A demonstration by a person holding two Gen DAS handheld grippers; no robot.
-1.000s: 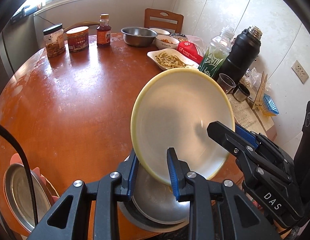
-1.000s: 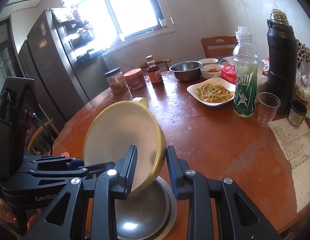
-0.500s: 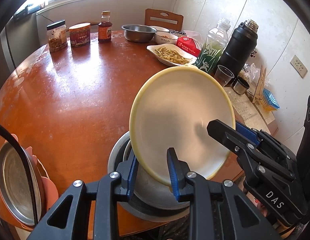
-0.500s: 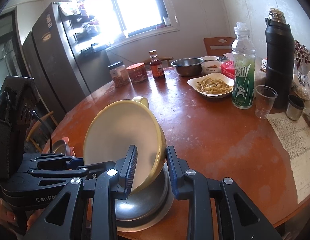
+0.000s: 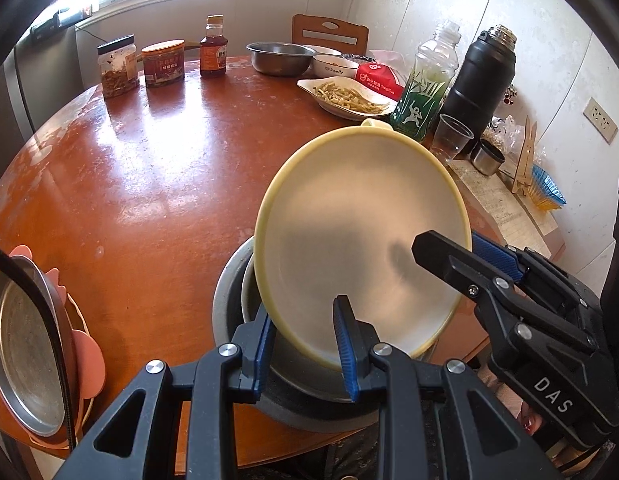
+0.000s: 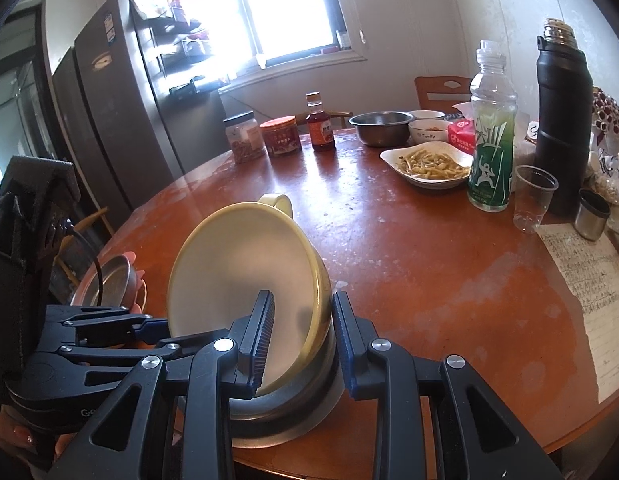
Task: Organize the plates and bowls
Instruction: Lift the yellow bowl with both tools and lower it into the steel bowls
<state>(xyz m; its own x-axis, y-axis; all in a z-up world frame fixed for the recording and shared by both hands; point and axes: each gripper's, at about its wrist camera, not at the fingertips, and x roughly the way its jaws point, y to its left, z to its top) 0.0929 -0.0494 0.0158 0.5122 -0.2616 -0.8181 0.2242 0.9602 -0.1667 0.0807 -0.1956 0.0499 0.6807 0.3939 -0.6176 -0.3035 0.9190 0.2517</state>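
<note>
- Left tool [image 5: 303, 350] reaches forward, level, fingers straddling the near rim of the yellow bowl [image 5: 361, 248].
- Right tool [image 6: 299, 340] straddles the opposite rim.
- Whether either pinches: cannot tell.
- Bowl tilts, low edge inside the steel bowl [image 6: 285, 408] at the table [image 5: 149, 184] edge.

Bare tabletop [image 5: 157, 168] left of bowl [image 5: 361, 240]

Black angular claw [image 5: 305, 344] frames, blue ribbed pads, silver screws, white "DAS" lettering
</note>
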